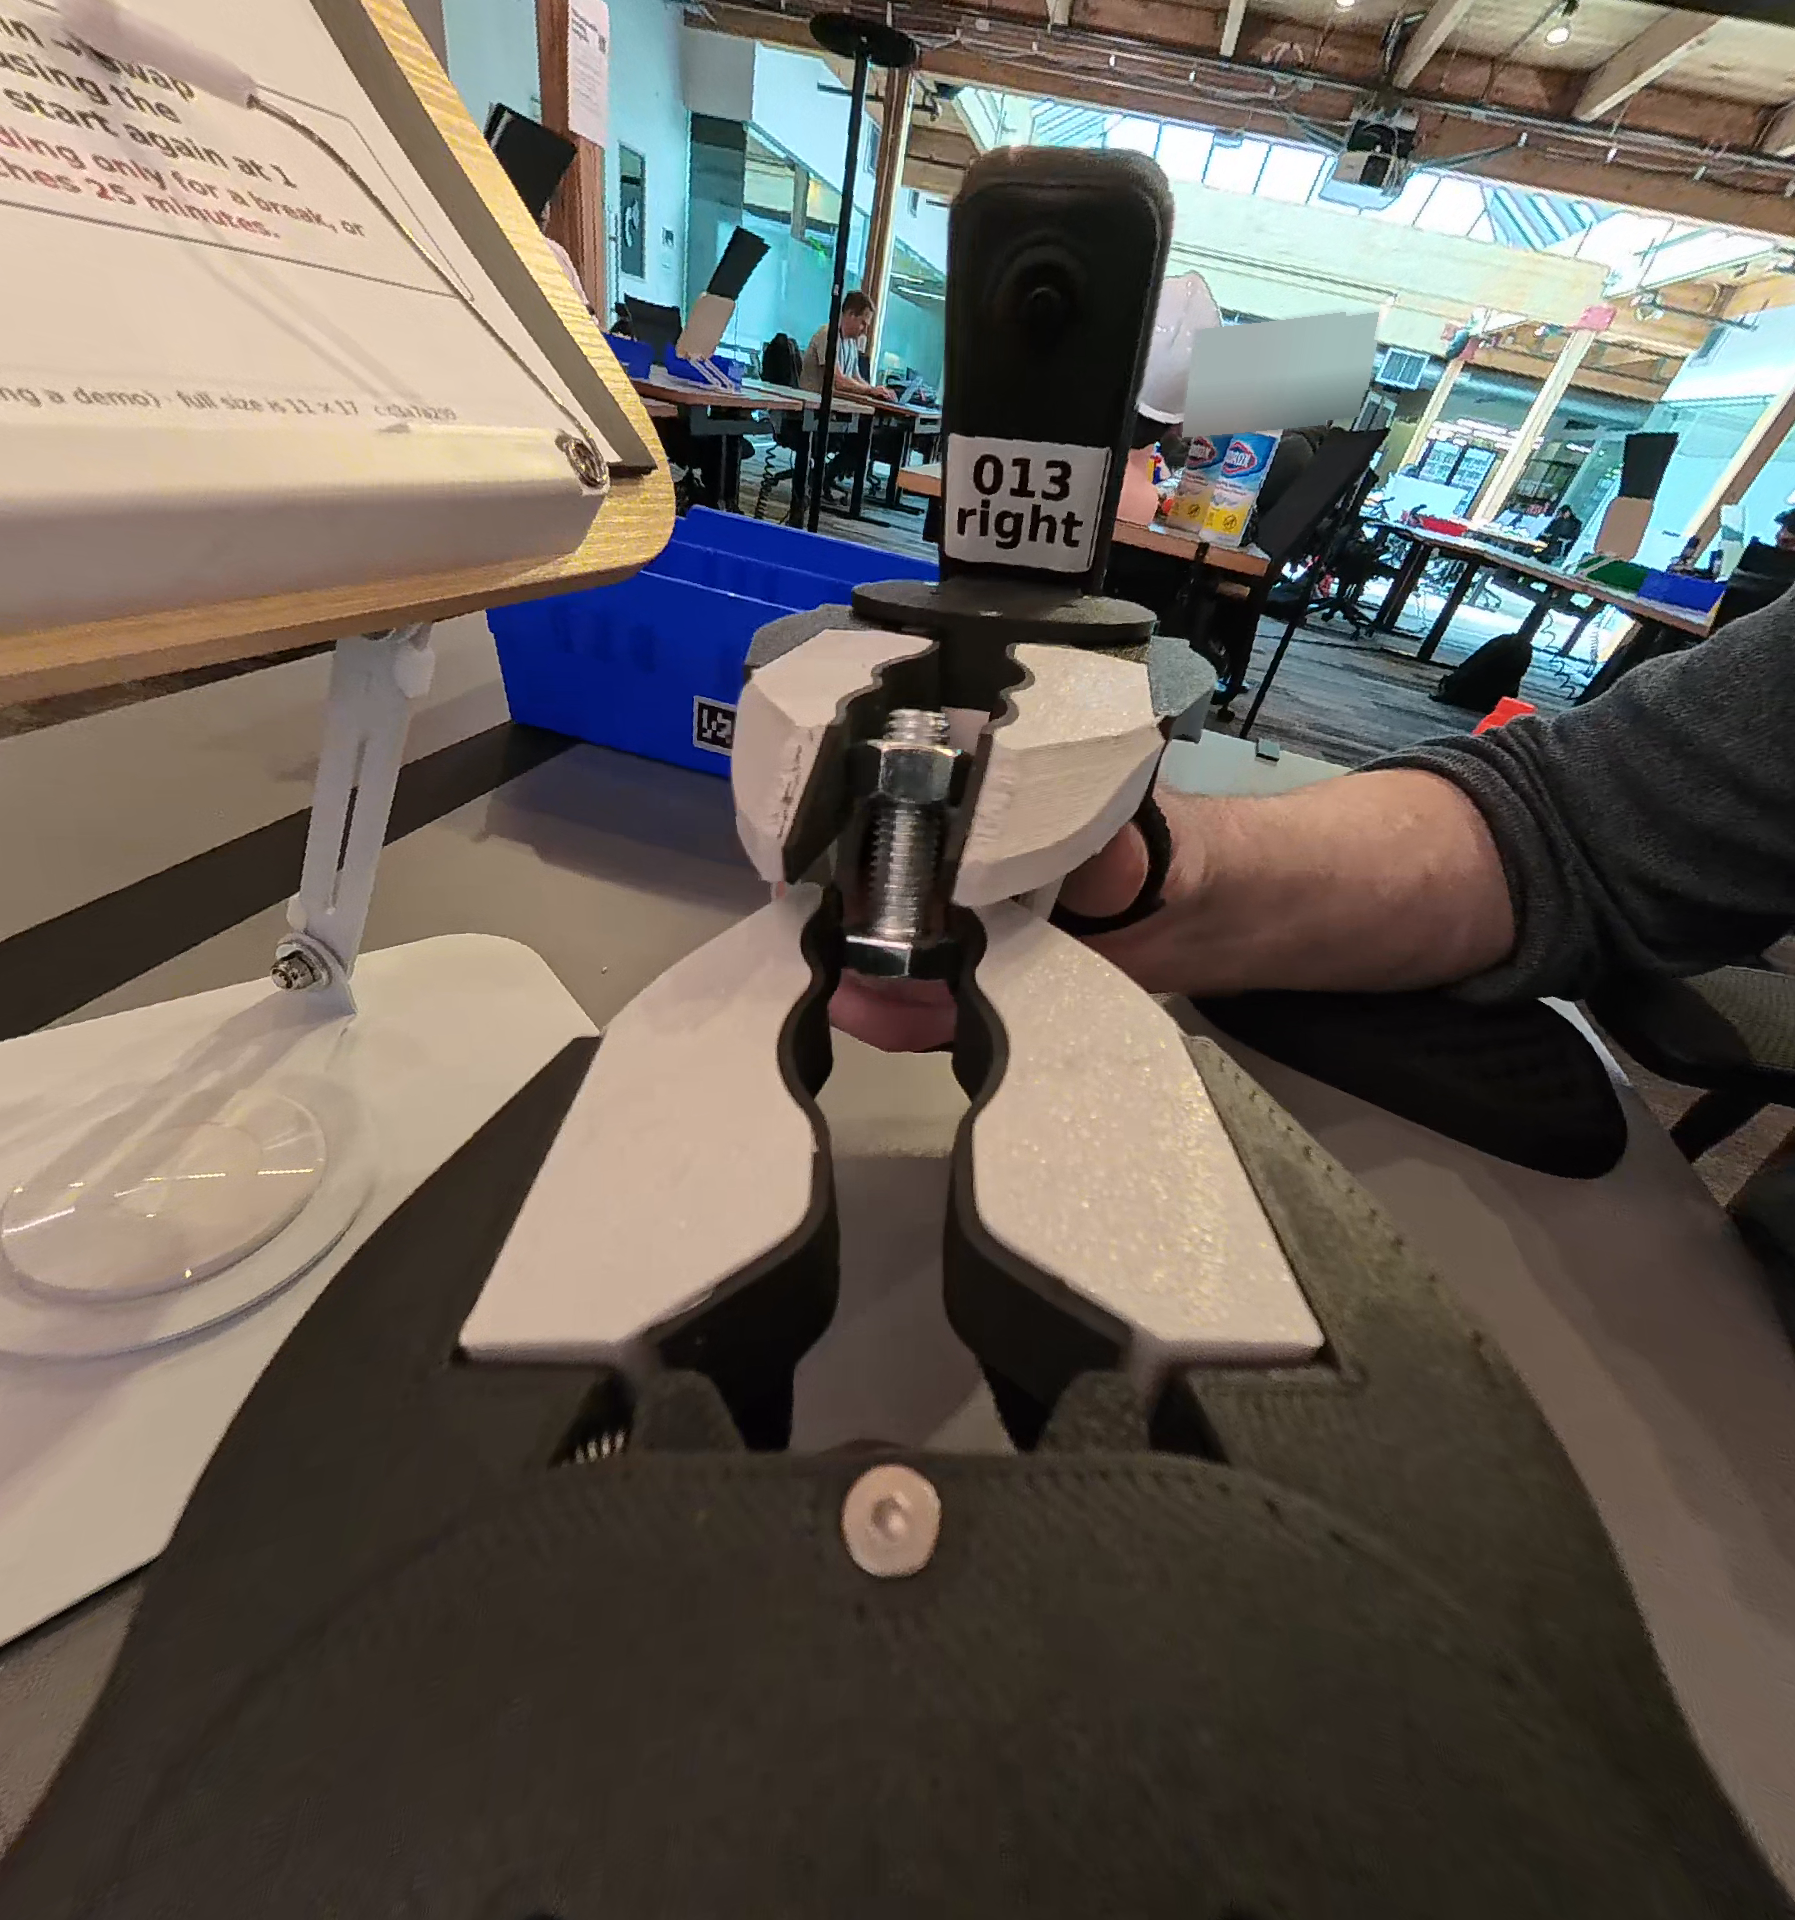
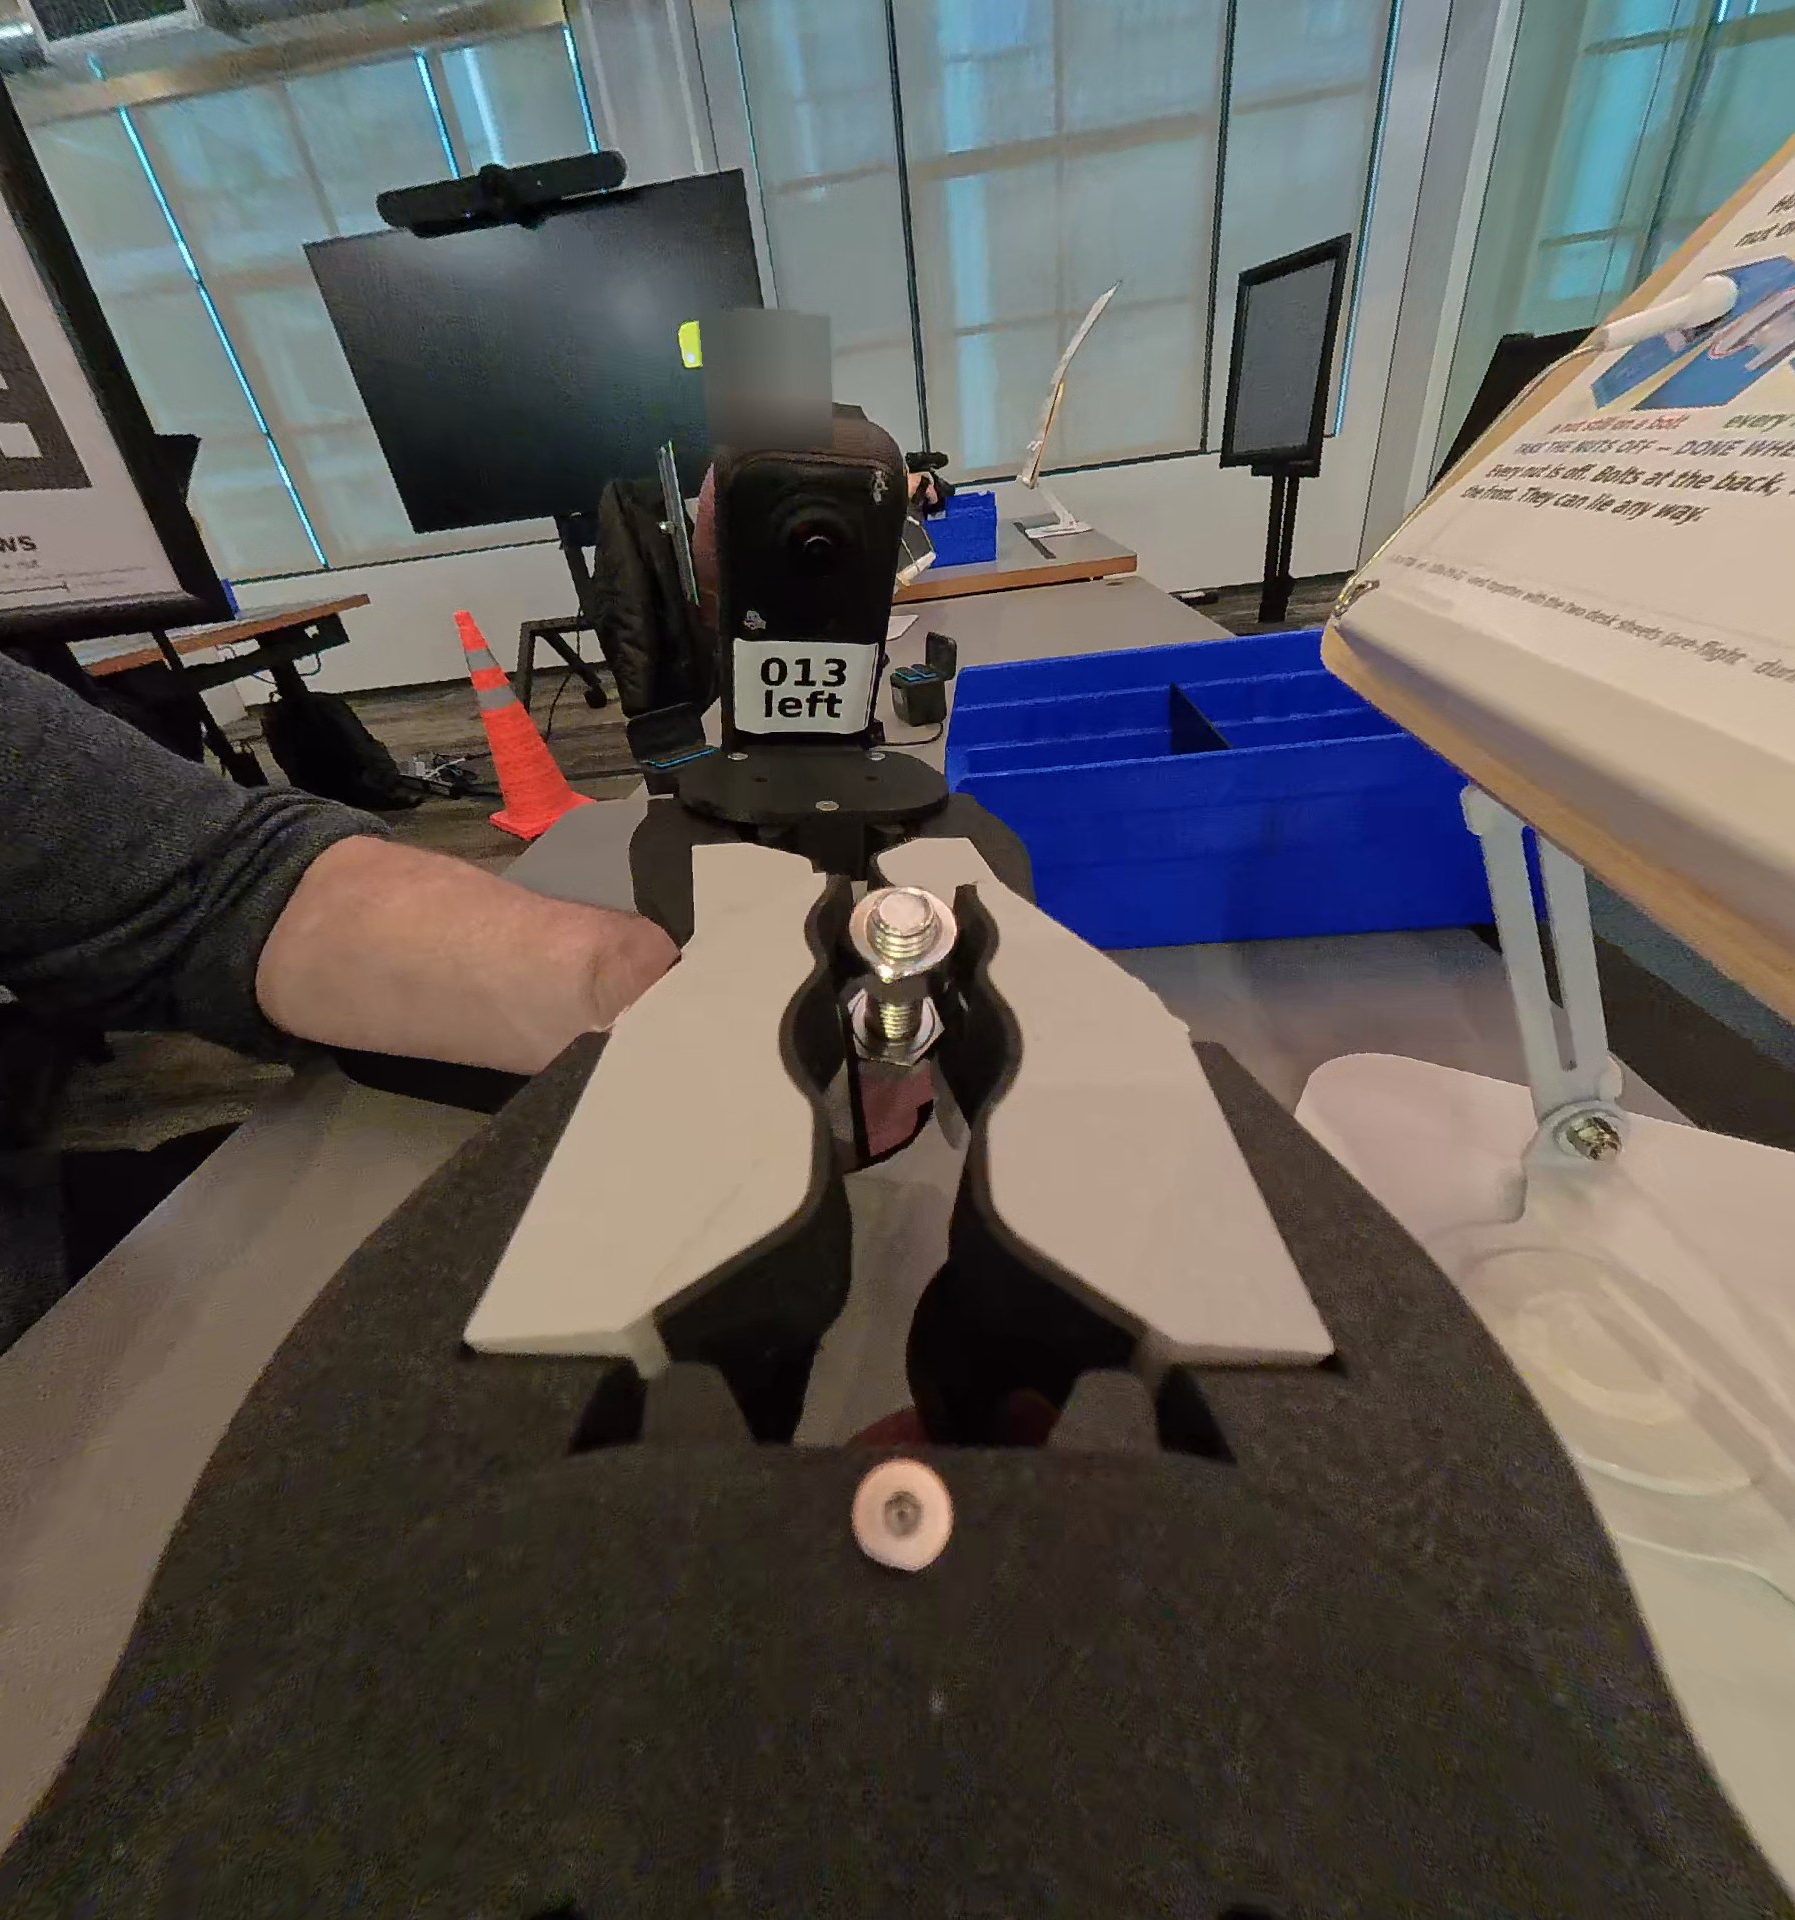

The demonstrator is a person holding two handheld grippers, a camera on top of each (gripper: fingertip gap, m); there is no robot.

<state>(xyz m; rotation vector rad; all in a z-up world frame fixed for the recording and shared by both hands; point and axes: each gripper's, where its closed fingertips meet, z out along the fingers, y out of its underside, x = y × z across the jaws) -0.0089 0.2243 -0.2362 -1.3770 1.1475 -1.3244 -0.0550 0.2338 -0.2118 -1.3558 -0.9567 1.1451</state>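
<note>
A steel bolt [image 1: 898,852] is held above the bench [image 1: 581,894], in front of the blue bin [image 1: 602,644]. Its head is clamped by the left gripper [image 1: 891,961] jaws, while its nut [image 2: 891,935] is clamped by the right gripper [image 2: 898,951] jaws, so both ends are braced.

Your board [image 1: 249,312] runs off the upper left of the left wrist view, and off the right edge of the right wrist view. Your sleeve [image 1: 1703,748] is cut by the right edge there. A blurred patch [image 1: 1282,369] covers part of the background in the upper right of centre; another [image 2: 773,379] sits above the far camera in the right wrist view. The bolt [image 1: 898,831] hides partly between both jaws. The bin [image 2: 1236,790] is partly behind your board.
</note>
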